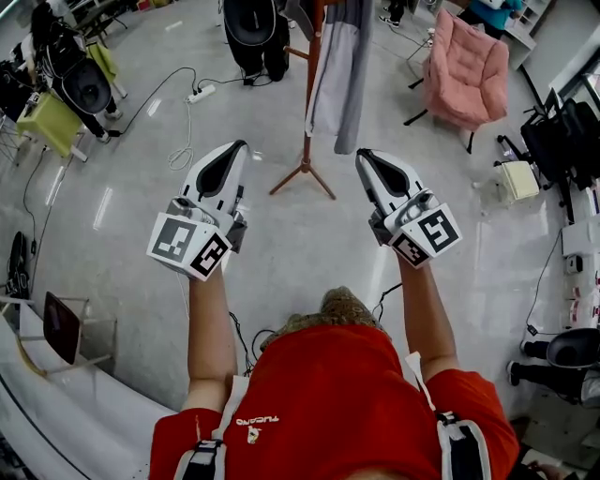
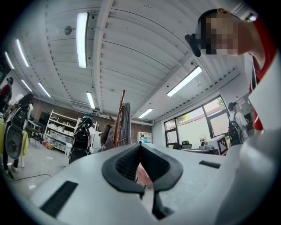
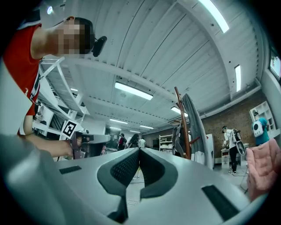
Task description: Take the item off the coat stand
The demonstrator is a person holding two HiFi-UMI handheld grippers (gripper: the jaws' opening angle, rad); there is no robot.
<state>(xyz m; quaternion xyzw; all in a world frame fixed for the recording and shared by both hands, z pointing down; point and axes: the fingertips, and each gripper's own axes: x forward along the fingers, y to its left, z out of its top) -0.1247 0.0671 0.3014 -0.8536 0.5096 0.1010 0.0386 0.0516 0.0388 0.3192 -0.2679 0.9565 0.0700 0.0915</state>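
The coat stand (image 1: 307, 112) is a red-brown wooden pole on tripod feet, straight ahead on the grey floor. A grey garment (image 1: 337, 75) hangs from it, with a darker piece behind. My left gripper (image 1: 241, 145) and right gripper (image 1: 361, 155) are held side by side short of the stand's feet, both shut and empty, touching nothing. In the left gripper view the stand (image 2: 119, 118) and garment (image 2: 126, 121) rise beyond the closed tips (image 2: 140, 146). Seen from the right gripper (image 3: 139, 150), the stand (image 3: 182, 123) and garment (image 3: 196, 127) are to the right.
A pink folding chair (image 1: 466, 70) stands right of the stand. A power strip (image 1: 200, 93) with white cables lies to its left. A black bag (image 1: 253, 28) sits behind it, a yellow-green stool (image 1: 47, 122) far left, a white box (image 1: 518, 180) at right. People stand in the background.
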